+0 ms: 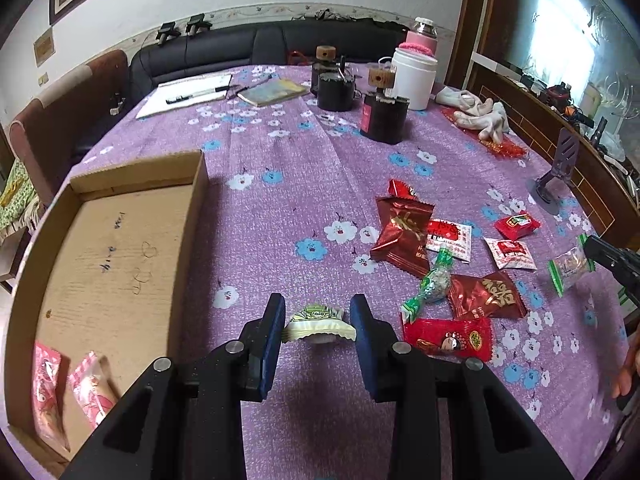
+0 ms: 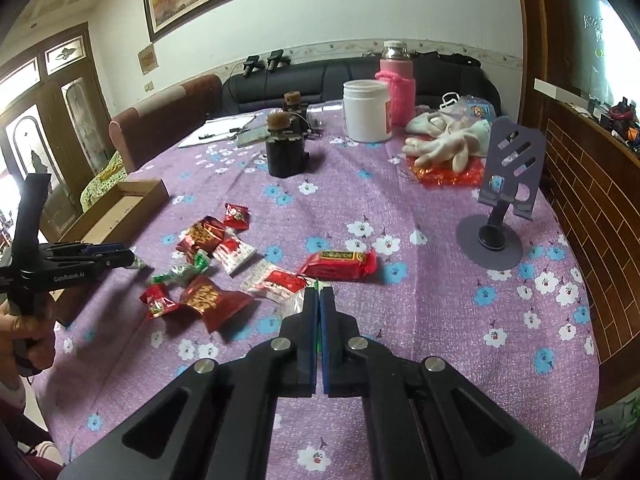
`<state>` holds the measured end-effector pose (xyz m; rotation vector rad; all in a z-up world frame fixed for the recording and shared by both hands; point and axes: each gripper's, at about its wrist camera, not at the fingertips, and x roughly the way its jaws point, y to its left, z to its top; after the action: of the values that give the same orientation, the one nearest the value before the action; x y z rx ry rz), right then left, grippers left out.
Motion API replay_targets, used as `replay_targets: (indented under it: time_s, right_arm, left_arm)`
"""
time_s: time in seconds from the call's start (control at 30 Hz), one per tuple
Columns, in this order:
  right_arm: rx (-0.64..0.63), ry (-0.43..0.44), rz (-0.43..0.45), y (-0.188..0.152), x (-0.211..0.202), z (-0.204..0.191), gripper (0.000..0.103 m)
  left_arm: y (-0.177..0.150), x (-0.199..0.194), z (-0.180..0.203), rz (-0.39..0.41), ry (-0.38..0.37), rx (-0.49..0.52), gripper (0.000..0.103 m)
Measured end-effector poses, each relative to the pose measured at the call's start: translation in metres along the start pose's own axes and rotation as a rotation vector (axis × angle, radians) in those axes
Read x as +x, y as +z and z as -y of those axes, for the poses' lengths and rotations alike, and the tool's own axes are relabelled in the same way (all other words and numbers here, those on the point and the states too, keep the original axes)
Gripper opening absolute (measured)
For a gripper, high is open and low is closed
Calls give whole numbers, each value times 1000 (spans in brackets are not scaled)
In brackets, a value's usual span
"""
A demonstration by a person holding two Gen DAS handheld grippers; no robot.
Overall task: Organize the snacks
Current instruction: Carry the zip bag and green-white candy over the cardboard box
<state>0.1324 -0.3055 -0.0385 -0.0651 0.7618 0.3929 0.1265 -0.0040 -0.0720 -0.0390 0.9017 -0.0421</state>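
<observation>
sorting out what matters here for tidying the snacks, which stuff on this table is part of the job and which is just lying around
Part of the job:
- cardboard box with two pink packets inside
- green and white snack in the left gripper
- clear green-edged candy in the right gripper
- loose red snacks

Just lying about:
- white jar
- pink flask
- dark tins
- notebooks
- white gloves
- phone stand

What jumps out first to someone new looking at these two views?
The scatter of red snack packets on the purple flowered tablecloth, right of the cardboard box. The left gripper is clamped on a green-and-cream snack. The right gripper is pinched on a clear green-edged packet at the pile's right edge.
</observation>
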Motion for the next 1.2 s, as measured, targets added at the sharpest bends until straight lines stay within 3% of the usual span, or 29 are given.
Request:
replay_targets:
  time_s: [0.57, 0.97, 1.2]
  right_arm:
    - [-46, 66, 63, 24, -17, -48, 1]
    - [-115, 181, 78, 48, -5, -121, 1]
    - [-150, 266, 78, 60, 6, -169, 1]
  left_arm:
    - [-2, -50, -35, 94, 5, -37, 35]
    - [-8, -80, -85, 145, 37, -114, 35]
    - [-14, -91, -120, 158, 93, -160, 35]
